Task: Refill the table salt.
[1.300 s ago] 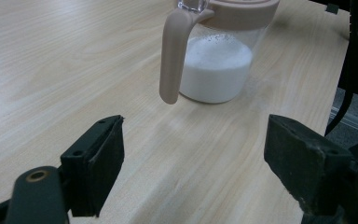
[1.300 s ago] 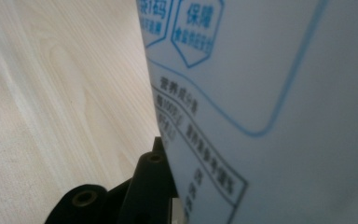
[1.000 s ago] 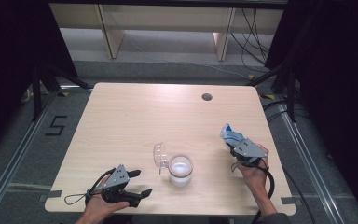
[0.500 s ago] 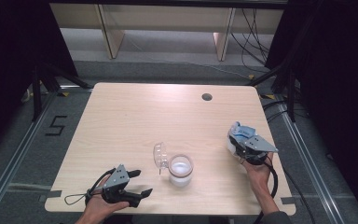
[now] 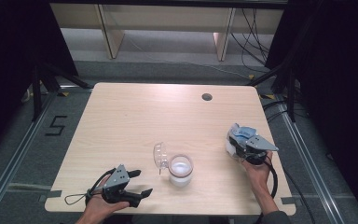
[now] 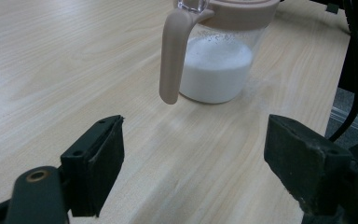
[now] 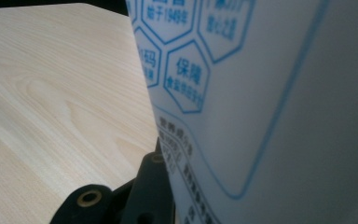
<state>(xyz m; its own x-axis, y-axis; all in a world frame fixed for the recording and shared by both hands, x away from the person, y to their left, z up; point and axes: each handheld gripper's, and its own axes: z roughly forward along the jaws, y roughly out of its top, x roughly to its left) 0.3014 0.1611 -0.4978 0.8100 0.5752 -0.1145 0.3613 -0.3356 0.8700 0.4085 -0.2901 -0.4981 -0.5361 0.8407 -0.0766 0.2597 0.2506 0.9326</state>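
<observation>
Holding a white-and-blue packet (image 5: pixel 238 138) clamped in your right tongs (image 5: pixel 237 145) at the surface's right edge, with your left tongs (image 5: pixel 139 183) wide and empty near the open jar (image 5: pixel 180 170) of white powder, you likely next set the packet down and release.

1. The left hand (image 5: pixel 98 209) came in from the near edge and held the left gripper (image 5: pixel 137 183) low over the worktop, pointing to the right across it.
2. Its jaws stood wide apart with nothing between them.
3. The right forearm reached in from the near right corner, the right hand (image 5: pixel 256 169) wrapped under the right gripper (image 5: pixel 233 144).
4. The right gripper's jaws were clamped on a white, blue-printed packet (image 7: pixel 270 112).
</observation>
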